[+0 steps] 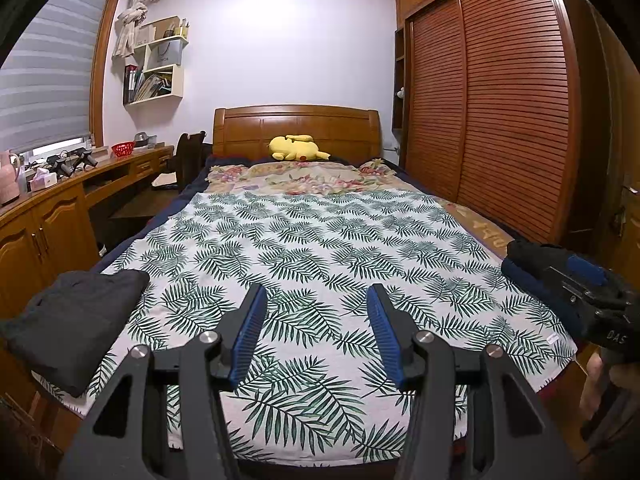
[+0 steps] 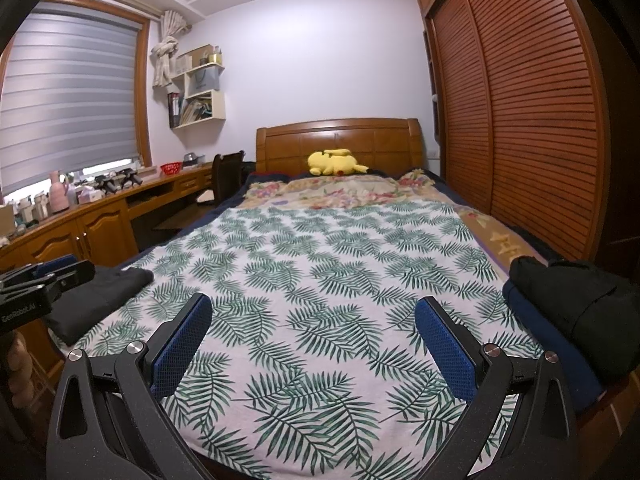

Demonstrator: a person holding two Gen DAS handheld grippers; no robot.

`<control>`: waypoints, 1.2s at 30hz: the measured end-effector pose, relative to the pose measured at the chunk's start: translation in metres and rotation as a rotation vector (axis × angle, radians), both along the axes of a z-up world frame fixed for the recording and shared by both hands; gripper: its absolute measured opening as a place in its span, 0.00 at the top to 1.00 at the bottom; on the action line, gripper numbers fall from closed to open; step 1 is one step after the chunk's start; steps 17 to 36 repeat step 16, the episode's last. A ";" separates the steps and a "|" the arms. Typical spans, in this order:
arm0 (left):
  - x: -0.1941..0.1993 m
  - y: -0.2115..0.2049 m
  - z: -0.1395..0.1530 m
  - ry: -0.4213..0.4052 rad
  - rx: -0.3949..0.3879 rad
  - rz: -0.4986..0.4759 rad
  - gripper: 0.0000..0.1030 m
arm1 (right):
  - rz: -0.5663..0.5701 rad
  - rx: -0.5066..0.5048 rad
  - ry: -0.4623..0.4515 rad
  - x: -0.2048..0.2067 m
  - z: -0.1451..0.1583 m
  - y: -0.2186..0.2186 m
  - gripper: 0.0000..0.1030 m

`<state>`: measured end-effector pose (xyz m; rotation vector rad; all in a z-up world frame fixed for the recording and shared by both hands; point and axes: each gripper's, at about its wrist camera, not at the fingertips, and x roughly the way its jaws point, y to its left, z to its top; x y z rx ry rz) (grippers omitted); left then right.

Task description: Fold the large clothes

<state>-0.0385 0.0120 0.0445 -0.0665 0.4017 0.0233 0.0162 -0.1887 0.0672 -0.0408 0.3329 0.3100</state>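
Your left gripper (image 1: 316,300) hangs over the near end of the bed with its two blue-padded fingers (image 1: 252,320) apart and nothing between them. Your right gripper (image 2: 312,316) is beside it, its fingers (image 2: 444,340) spread wider, also empty. Both point up the bed toward the headboard (image 1: 296,124), tilted slightly down.

Beneath them lies a leaf-print sheet (image 1: 320,248), white with green fronds, spread flat, its long axis running from near to far.

Two lots of clothing sit on the near corners. At the near left is one folded dark grey garment (image 1: 76,320), roughly rectangular, its long axis running near to far along the left edge of the bed. At the near right is a pile of dark clothes (image 2: 576,312): a black piece on top of a navy one, bunched, so you cannot tell which way either points.

Farther up, a floral blanket (image 1: 296,178) crosses the bed, and one yellow plush toy (image 1: 298,148) lies on it against the headboard. A wooden desk (image 1: 60,196) runs along the left wall, and a slatted wardrobe (image 1: 492,100) with two sliding doors stands on the right.
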 end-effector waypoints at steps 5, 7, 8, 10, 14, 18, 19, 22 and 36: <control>-0.001 -0.001 0.000 0.000 0.000 0.000 0.50 | 0.000 0.000 0.000 0.000 0.000 0.000 0.00; -0.001 -0.001 0.000 -0.001 -0.001 -0.001 0.50 | 0.000 0.001 0.001 0.000 0.000 0.000 0.00; -0.001 -0.002 0.000 -0.001 0.000 -0.001 0.50 | 0.000 0.001 0.001 -0.001 0.000 0.001 0.00; -0.001 -0.002 0.000 -0.001 0.001 -0.001 0.50 | 0.000 0.000 0.000 0.000 0.000 0.000 0.00; -0.001 -0.002 0.000 0.000 0.001 -0.001 0.50 | 0.000 0.002 0.001 -0.001 0.000 0.000 0.00; -0.001 -0.002 0.000 -0.001 0.000 -0.001 0.50 | 0.001 0.002 0.001 -0.001 0.000 0.000 0.00; -0.001 -0.002 0.000 -0.001 0.000 -0.001 0.50 | 0.001 0.002 0.001 -0.001 0.000 0.000 0.00; -0.001 -0.002 0.000 -0.001 0.000 -0.001 0.50 | 0.001 0.002 0.001 -0.001 0.000 0.000 0.00; -0.001 -0.002 0.000 -0.001 0.000 -0.001 0.50 | 0.001 0.002 0.001 -0.001 0.000 0.000 0.00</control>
